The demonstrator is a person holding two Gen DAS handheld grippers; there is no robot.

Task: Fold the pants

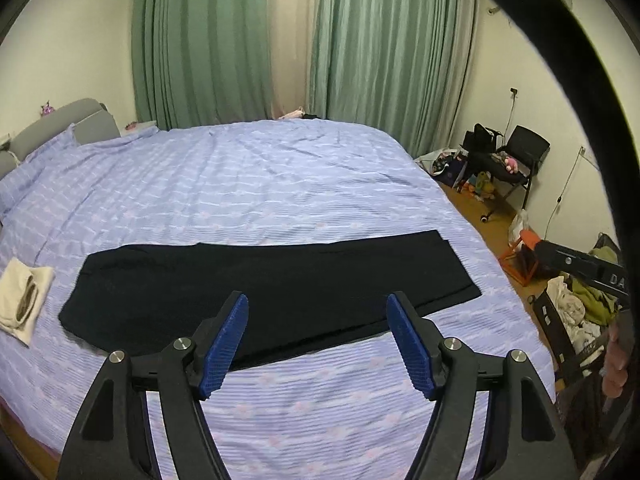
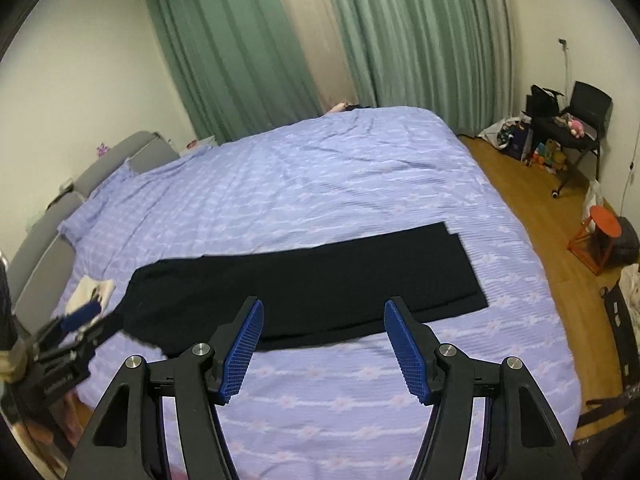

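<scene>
Black pants (image 1: 264,284) lie flat on the bed, folded lengthwise with one leg on the other, waist at the left, hems at the right. They also show in the right wrist view (image 2: 320,284). My left gripper (image 1: 318,304) is open and empty, held above the pants' near edge. My right gripper (image 2: 323,308) is open and empty, also above the near edge. The left gripper also shows at the left of the right wrist view (image 2: 86,314), near the waist end.
The bed (image 1: 248,184) has a lilac striped cover. A folded cream garment (image 1: 22,300) lies left of the pants. To the right are a wooden floor, an orange stool (image 2: 598,236), a black chair (image 2: 580,120) with bags, and a clothes pile (image 1: 576,308).
</scene>
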